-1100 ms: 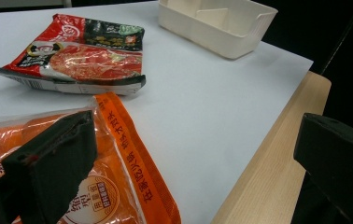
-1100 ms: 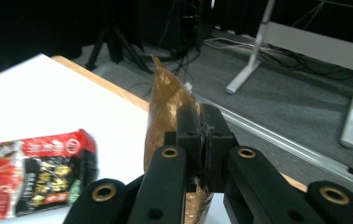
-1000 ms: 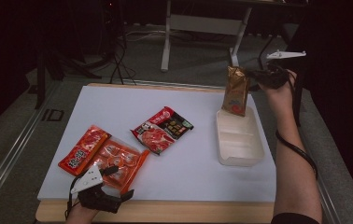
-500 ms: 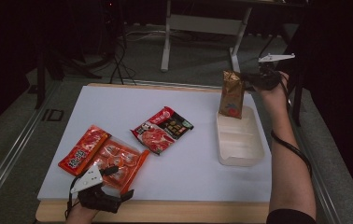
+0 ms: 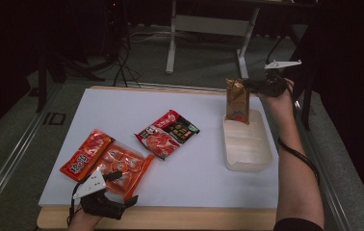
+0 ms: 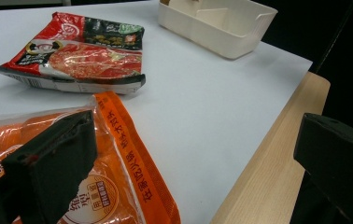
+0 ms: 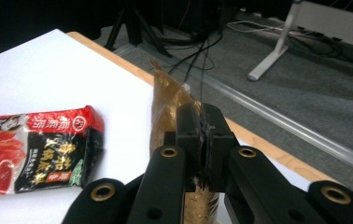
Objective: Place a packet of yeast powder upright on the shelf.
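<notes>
We find the right gripper (image 5: 253, 86) clamped on the upper edge of a gold-brown pouch (image 5: 238, 101), its jaws pressed together on the foil; in the right gripper view the pads meet on the crinkled top of that pouch (image 7: 172, 95). The pouch hangs upright with its lower end at the far end of the white plastic tray (image 5: 259, 161) — whether it touches the tray floor we cannot tell from the high view. The tray stands on the white table top (image 5: 209, 173), near its right edge, and has a low divider across its middle. The left gripper (image 5: 107, 204) rests at the near edge of the table, its jaws spread wide and closed on nothing. In the left gripper view one jaw lies over the corner of an orange clear-fronted packet (image 6: 118, 154), the other stands out over the wooden table rim (image 6: 277, 168). Beside that packet in the high view lies a red snack packet (image 5: 86, 154), the two touching or overlapping. A red-and-black hotpot-base packet (image 5: 166, 133) lies flat near the table's middle — well apart from the tray.
</notes>
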The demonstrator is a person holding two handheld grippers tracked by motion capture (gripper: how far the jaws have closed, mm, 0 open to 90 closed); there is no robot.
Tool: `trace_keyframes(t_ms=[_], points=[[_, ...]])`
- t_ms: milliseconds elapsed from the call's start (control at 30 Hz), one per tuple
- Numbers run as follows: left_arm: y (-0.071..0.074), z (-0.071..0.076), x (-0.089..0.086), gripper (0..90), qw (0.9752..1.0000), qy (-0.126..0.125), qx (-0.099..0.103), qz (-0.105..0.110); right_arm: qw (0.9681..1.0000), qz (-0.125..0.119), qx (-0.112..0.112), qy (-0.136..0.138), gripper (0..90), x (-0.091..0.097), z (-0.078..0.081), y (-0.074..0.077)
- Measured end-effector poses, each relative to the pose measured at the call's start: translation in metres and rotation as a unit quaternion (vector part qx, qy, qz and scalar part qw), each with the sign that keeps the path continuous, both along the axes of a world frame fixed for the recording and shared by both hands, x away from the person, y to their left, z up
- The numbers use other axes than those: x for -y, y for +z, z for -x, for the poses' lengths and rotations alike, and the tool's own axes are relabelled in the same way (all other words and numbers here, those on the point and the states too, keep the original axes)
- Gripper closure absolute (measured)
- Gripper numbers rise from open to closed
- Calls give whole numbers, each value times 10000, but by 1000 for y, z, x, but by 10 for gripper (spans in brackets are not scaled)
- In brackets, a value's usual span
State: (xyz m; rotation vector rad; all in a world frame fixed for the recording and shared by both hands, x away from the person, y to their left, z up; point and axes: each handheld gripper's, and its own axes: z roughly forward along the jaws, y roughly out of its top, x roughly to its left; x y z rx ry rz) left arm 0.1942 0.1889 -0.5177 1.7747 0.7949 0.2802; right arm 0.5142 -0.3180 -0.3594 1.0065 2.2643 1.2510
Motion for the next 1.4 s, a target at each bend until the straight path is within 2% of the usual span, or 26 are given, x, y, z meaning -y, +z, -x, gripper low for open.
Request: trace_keyframes(t_ms=[133, 233, 333, 433, 500, 600, 767, 833, 900, 1100, 1233, 1400], points=[[0, 0, 0, 0, 10000, -5, -5, -12, 9995, -111, -192, 230, 878, -5, -1, -3], [0, 0, 0, 0, 10000, -3, 5, -18, 9989, -50, -267, 379, 878, -13, -1, -5], [0, 0, 0, 0, 10000, 4, 8, -11, 9987, 41, -250, 431, 878, -19, 0, -8], [0, 0, 0, 0, 10000, 5, 11, -7, 9981, -5, -369, 503, 878, -21, 0, -14], [0, 0, 0, 0, 10000, 1, 18, -10, 9977, 53, -439, 514, 878, -22, 0, -19], [0, 0, 0, 0, 10000, 6, 11, -14, 9974, 62, -456, 562, 878, -25, 1, -24], [0, 0, 1, 0, 10000, 4, 10, -26, 9967, -49, -390, 713, 879, -31, 3, -21], [0, 0, 1, 0, 10000, 5, 12, -32, 9971, -11, -378, 660, 879, -31, 4, -20], [0, 0, 0, 0, 10000, 5, 16, -29, 9973, -86, -362, 627, 879, -27, 3, -22], [0, 0, 0, 0, 10000, 1, 23, -14, 9992, -201, -305, 155, 879, -7, 4, -27], [1, 0, 1, 0, 10000, 1, 29, -26, 9991, -285, -264, -196, 878, 8, 3, -31], [1, 0, 1, 0, 10000, 9, 26, -17, 9987, -212, -244, -394, 872, 16, 3, -34]])
